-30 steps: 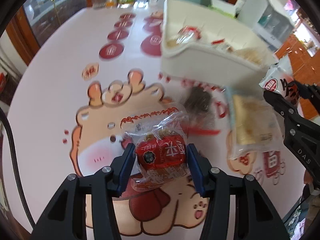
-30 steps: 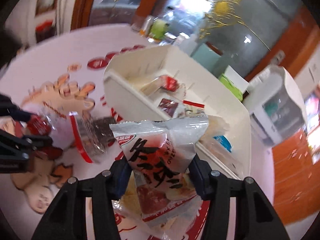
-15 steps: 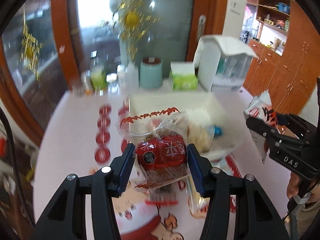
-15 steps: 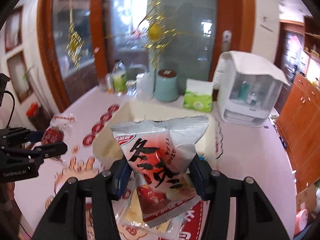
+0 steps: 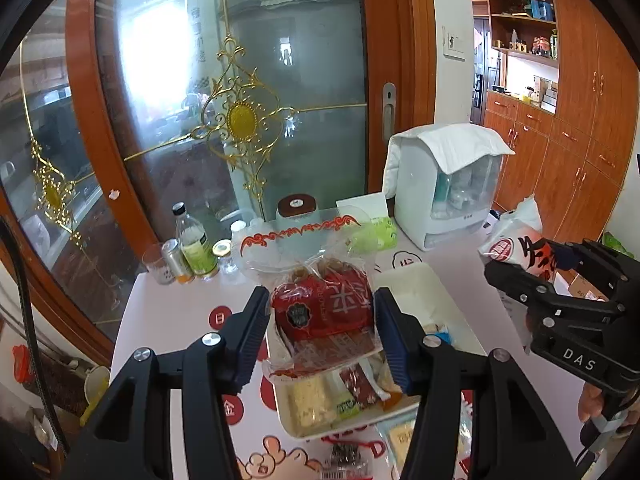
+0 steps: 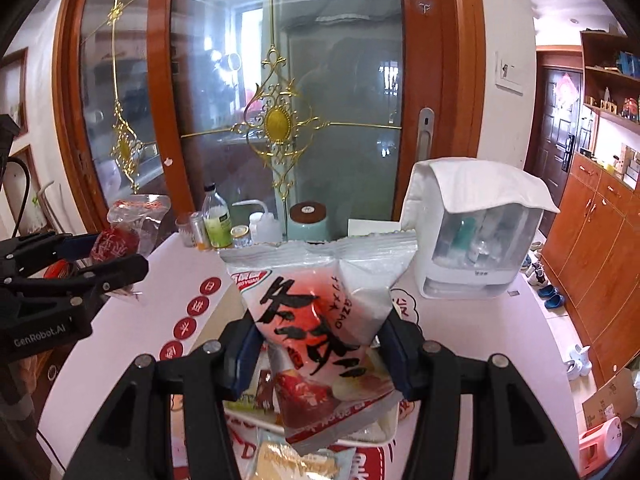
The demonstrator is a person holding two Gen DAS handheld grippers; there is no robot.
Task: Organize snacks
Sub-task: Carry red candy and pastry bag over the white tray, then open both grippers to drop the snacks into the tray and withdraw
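Whereas a second ago both packets sat low over the bench (image 5: 168, 312), now raised well above the white tray (image 5: 424, 280) — carry stage judged under way, release pending. Left gripper (image 5: 322, 314) jaws clamped on the red snack packet (image 5: 324, 308); right gripper (image 6: 320, 338) jaws clamped on the white-and-red pouch (image 6: 320, 312). Tray directly below, already part-filled with snacks. Bottles (image 5: 192, 250), teal canister (image 6: 308, 220) and white appliance (image 5: 444, 188) noted beyond — clear of the drop. Loose packets (image 5: 348, 456) lying short of the tray, not yet collected.

Daylight is being let in through a frosted glass door (image 5: 256, 120) framed in wood. Wooden cabinets (image 5: 576, 152) and shelves (image 5: 524, 28) are being seen along the right wall.
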